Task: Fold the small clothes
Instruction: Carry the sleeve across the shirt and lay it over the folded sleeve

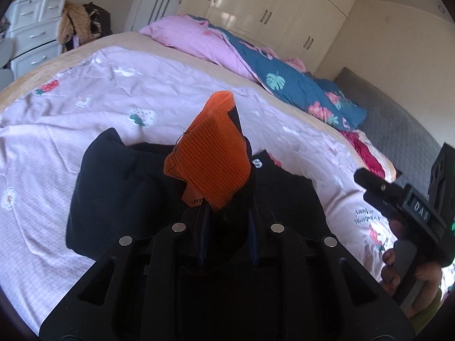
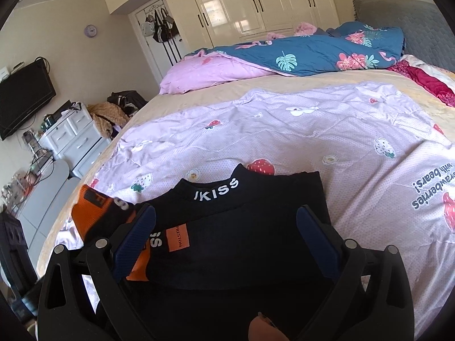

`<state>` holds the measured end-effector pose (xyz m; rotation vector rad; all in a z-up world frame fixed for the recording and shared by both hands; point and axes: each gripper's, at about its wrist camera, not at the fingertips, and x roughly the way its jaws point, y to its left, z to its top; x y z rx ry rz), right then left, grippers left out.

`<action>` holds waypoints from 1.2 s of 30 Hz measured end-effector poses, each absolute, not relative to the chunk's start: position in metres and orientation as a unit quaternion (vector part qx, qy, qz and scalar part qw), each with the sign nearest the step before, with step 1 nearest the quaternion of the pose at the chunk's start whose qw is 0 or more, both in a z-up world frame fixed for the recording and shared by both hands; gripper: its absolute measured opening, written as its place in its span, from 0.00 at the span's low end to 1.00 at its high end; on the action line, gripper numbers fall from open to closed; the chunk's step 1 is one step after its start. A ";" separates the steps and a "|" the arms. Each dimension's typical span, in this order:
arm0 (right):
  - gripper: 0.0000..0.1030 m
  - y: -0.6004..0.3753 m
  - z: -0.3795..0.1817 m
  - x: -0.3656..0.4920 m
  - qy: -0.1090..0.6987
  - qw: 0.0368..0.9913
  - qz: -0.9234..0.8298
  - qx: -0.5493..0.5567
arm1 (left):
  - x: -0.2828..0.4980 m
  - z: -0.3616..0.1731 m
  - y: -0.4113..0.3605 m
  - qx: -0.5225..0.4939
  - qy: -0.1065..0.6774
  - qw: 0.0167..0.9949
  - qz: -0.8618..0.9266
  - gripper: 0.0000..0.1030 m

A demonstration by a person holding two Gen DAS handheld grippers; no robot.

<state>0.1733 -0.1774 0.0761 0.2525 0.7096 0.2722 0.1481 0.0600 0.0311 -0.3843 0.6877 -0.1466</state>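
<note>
One dark garment [image 2: 241,227], black or deep navy with orange ribbed trim, lies on the lilac strawberry-print sheet [image 2: 312,130] near the bed's front edge. Its collar carries white lettering and points toward the far pillows, and a small orange label [image 2: 177,236] is sewn on the left part of its front. An orange cuff [image 1: 210,159] of it is lifted off the bed, pinched between the narrowly set jaws of the left gripper [image 1: 229,227]; the ribbed cloth stands up above the blue pads [image 1: 204,236] and partly hides the body of the garment behind it.

Over the garment's near part hangs the right gripper [image 2: 227,241], its jaws spread wide with nothing between the blue pads [image 2: 135,236], one toward each side of the cloth. From the left wrist view this gripper shows at the right edge, held by a hand [image 1: 412,267].

Farther up the bed lie a pink quilt [image 2: 210,74] and a blue floral quilt [image 2: 312,51], with a grey headboard [image 2: 398,20] at the right. Cream wardrobes [image 2: 241,2] line the far wall, and a white chest of drawers [image 2: 74,139] stands left of the bed.
</note>
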 end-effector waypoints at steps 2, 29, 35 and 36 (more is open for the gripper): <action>0.96 -0.182 0.076 0.174 0.345 0.922 0.125 0.123 | 0.150 0.028 0.054 -0.182 0.342 0.918 -0.080 0.14; 0.95 -0.214 0.006 0.173 0.447 0.872 0.116 0.160 | 0.166 0.010 0.017 -0.092 0.389 0.911 -0.103 0.82; 0.81 -0.178 -0.023 0.163 0.495 0.843 0.141 0.158 | 0.176 0.011 0.057 -0.104 0.389 0.915 -0.026 0.91; 0.76 -0.174 -0.027 0.162 0.503 0.838 0.143 0.158 | 0.177 0.013 0.064 -0.111 0.387 0.915 -0.021 0.91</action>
